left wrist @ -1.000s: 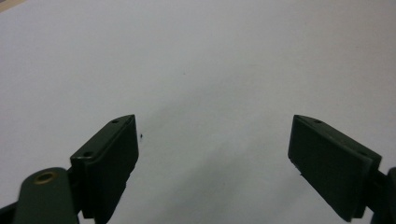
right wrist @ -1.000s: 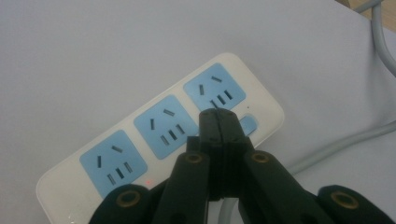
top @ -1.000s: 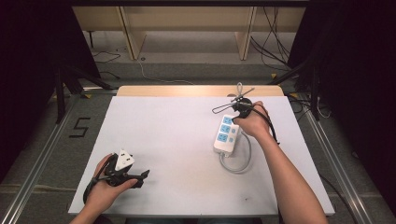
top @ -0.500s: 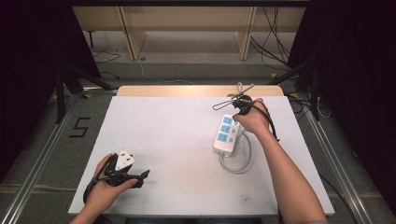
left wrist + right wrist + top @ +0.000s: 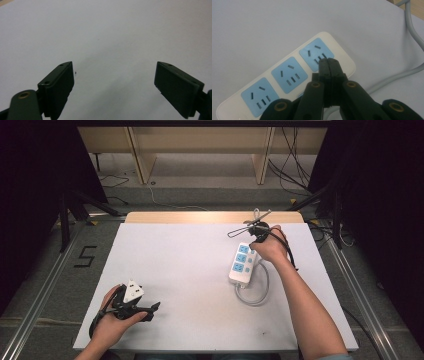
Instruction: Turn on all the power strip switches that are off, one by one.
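power strip [image 5: 287, 82] is lying under the closed, empty right hand-held gripper [image 5: 329, 62]; it is pressing best with tips square on the end socket. left hand-held gripper [image 5: 113, 82] is idling open over the worktop [image 5: 112, 30].

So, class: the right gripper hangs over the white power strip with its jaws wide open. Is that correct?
Not quite. The right gripper does hang over the power strip, but its jaws are shut, pressed together with nothing between them, as the right gripper view shows.
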{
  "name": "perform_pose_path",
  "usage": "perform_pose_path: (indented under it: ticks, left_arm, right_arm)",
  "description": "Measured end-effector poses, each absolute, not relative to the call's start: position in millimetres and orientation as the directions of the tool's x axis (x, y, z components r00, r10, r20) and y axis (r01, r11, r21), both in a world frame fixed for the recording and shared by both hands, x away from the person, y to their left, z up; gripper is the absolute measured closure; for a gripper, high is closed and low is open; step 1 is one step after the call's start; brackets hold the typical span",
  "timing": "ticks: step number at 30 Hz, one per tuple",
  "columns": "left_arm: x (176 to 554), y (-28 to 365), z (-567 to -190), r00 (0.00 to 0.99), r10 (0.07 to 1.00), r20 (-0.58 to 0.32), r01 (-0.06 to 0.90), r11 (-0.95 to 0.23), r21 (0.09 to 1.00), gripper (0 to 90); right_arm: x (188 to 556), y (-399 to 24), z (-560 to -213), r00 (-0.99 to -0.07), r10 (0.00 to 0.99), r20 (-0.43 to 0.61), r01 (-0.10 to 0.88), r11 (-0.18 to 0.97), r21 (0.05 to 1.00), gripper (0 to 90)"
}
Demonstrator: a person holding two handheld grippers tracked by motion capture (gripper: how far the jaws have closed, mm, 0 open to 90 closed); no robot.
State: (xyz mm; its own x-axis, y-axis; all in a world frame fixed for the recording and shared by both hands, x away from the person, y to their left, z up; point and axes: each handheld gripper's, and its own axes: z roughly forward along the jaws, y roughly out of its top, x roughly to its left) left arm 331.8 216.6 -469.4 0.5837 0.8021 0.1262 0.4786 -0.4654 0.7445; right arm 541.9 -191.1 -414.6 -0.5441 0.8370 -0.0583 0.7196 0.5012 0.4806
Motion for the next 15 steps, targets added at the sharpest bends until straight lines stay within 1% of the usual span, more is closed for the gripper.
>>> perform_pose_path:
  ticks: [15]
  left_arm:
    - [332.0, 216.3, -469.8, 0.583, 0.803, 0.123, 0.479, -0.461, 0.747, 16.1]
  right_arm:
    - [548.7, -194.4, -420.9, -0.529, 0.847, -0.055, 0.739, 0.492, 0.459, 90.0]
